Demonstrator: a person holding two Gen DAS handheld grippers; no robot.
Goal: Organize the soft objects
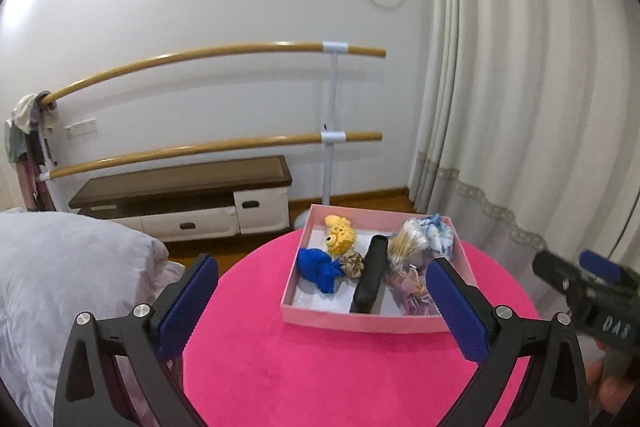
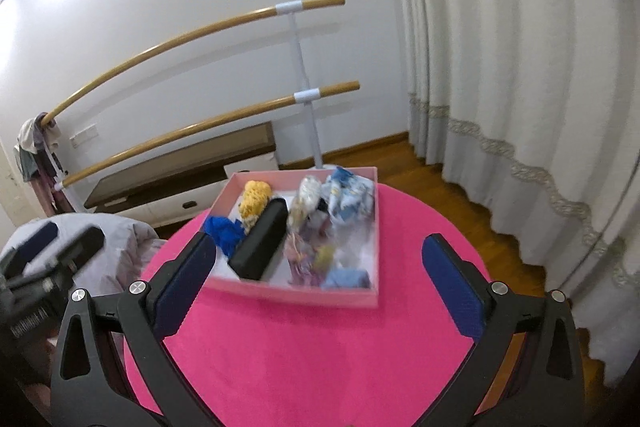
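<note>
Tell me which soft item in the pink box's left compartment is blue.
The blue knitted bundle, nearest the front; the yellow knitted piece and tan scrunchie sit behind and beside it.

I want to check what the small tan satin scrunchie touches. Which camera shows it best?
The left wrist view: the small tan satin scrunchie lies sharp and unblocked between the blue knitted item and the long black case. In the right wrist view, the case and motion blur hide it.

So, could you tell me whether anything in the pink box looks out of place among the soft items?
Yes: a black rigid-looking case lies diagonally across the middle of the pink box, between the blue knitted item and the scrunchies. It looks hard, unlike everything around it.
</note>
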